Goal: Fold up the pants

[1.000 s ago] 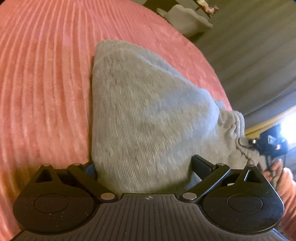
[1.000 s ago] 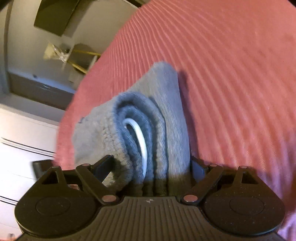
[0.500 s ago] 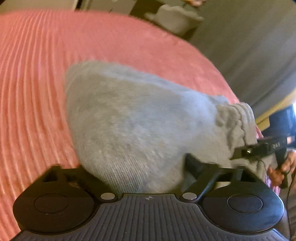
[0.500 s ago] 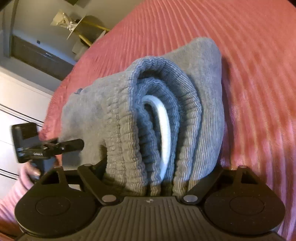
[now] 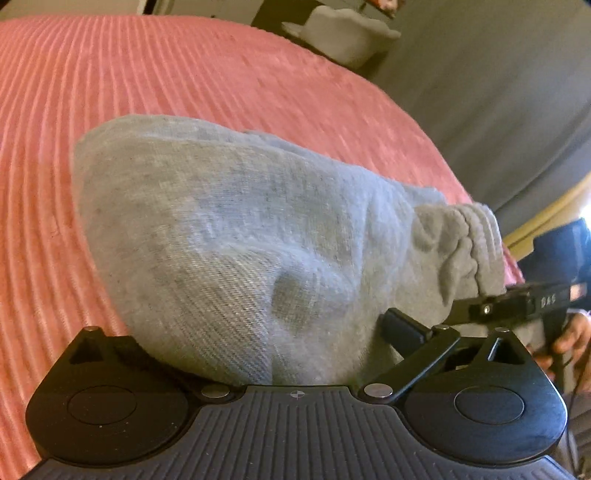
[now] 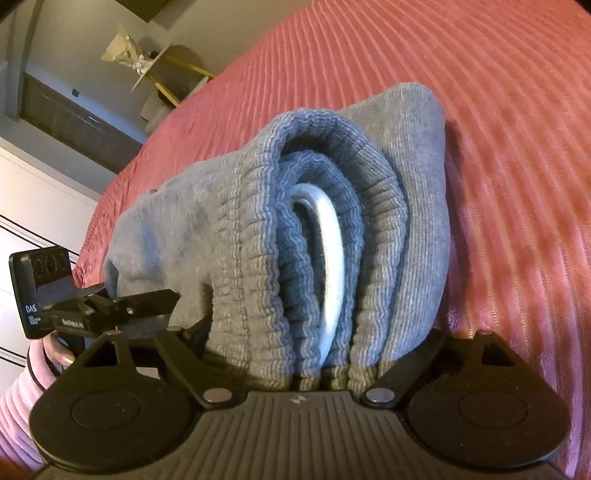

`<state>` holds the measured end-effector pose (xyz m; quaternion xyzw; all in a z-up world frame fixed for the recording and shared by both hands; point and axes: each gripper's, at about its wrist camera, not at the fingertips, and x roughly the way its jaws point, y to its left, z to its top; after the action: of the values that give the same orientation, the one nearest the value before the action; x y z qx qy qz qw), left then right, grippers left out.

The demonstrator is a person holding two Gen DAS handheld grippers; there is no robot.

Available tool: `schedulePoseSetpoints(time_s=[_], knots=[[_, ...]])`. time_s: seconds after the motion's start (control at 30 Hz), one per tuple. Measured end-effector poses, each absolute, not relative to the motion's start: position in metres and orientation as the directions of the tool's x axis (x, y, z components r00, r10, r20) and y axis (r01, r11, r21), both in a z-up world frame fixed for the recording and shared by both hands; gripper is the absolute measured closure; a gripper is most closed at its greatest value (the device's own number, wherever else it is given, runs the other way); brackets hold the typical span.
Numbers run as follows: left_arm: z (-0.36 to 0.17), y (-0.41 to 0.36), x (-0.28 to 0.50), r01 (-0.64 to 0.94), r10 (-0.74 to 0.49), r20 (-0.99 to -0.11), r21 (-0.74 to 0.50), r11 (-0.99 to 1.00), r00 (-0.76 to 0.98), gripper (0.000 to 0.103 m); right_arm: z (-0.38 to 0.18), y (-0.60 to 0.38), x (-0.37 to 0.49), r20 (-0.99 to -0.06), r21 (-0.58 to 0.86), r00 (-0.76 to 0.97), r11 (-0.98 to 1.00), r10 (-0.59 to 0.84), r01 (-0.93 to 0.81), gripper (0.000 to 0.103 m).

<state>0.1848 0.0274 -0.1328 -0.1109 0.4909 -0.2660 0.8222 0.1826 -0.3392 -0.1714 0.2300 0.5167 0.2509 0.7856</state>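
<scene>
One pair of grey pants [image 5: 236, 251], folded into a bundle. Two grippers: the left gripper [image 5: 266, 354] and the right gripper [image 6: 314, 354]. One pink ribbed bedspread [image 5: 92, 92]. One white drawstring loop [image 6: 328, 251] within the waistband. One grey cushion [image 5: 343, 33] beyond the bed.

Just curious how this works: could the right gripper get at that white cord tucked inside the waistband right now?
Probably not: the right gripper is shut on the pants, and the white cord sits between waistband folds.
</scene>
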Motion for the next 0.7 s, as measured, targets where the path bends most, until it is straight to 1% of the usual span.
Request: schedulePoseSetpoints(time_s=[0.07, 0.17, 0.3, 0.33, 0.37, 0.4, 0.43, 0.47, 0.53, 0.63, 0.7], knots=[[-0.131, 0.026, 0.183, 0.324, -0.515, -0.762, -0.410, 0.853, 0.392, 0.010, -0.172, -0.343, 0.173, -0.689, 0.617, 0.356, 0.769, 0.631, -0.170, 0.017], [-0.128, 0.023, 0.181, 0.302, -0.489, -0.769, -0.391, 0.869, 0.411, 0.019, -0.172, -0.348, 0.168, -0.692, 0.608, 0.367, 0.776, 0.622, -0.167, 0.017], [-0.122, 0.023, 0.177, 0.297, -0.470, -0.769, -0.371, 0.880, 0.432, 0.037, -0.170, -0.344, 0.168, -0.707, 0.599, 0.383, 0.791, 0.595, -0.126, 0.017], [-0.120, 0.022, 0.174, 0.296, -0.463, -0.770, -0.362, 0.884, 0.440, 0.043, -0.169, -0.341, 0.170, -0.719, 0.583, 0.388, 0.804, 0.577, -0.117, 0.017], [-0.117, 0.021, 0.172, 0.297, -0.453, -0.771, -0.350, 0.889, 0.448, 0.045, -0.165, -0.337, 0.169, -0.735, 0.554, 0.398, 0.824, 0.549, -0.114, 0.017], [-0.114, 0.018, 0.169, 0.300, -0.439, -0.773, -0.331, 0.895, 0.458, 0.050, -0.160, -0.331, 0.166, -0.747, 0.523, 0.412, 0.844, 0.521, -0.119, 0.017], [-0.110, 0.015, 0.165, 0.304, -0.425, -0.775, -0.310, 0.901, 0.468, 0.056, -0.155, -0.324, 0.162, -0.756, 0.491, 0.431, 0.862, 0.493, -0.125, 0.020], [-0.105, 0.012, 0.162, 0.309, -0.409, -0.777, -0.287, 0.907, 0.478, 0.058, -0.150, -0.321, 0.159, -0.757, 0.471, 0.449, 0.873, 0.474, -0.128, 0.023], [-0.095, 0.008, 0.158, 0.312, -0.392, -0.777, -0.262, 0.913, 0.492, 0.065, -0.141, -0.316, 0.150, -0.751, 0.441, 0.490, 0.889, 0.442, -0.126, 0.033], [-0.085, 0.004, 0.153, 0.308, -0.378, -0.774, -0.246, 0.919, 0.509, 0.068, -0.131, -0.313, 0.139, -0.737, 0.423, 0.529, 0.897, 0.421, -0.125, 0.042], [-0.081, 0.003, 0.150, 0.310, -0.372, -0.770, -0.237, 0.921, 0.519, 0.069, -0.125, -0.311, 0.134, -0.726, 0.417, 0.547, 0.900, 0.416, -0.129, 0.044]])
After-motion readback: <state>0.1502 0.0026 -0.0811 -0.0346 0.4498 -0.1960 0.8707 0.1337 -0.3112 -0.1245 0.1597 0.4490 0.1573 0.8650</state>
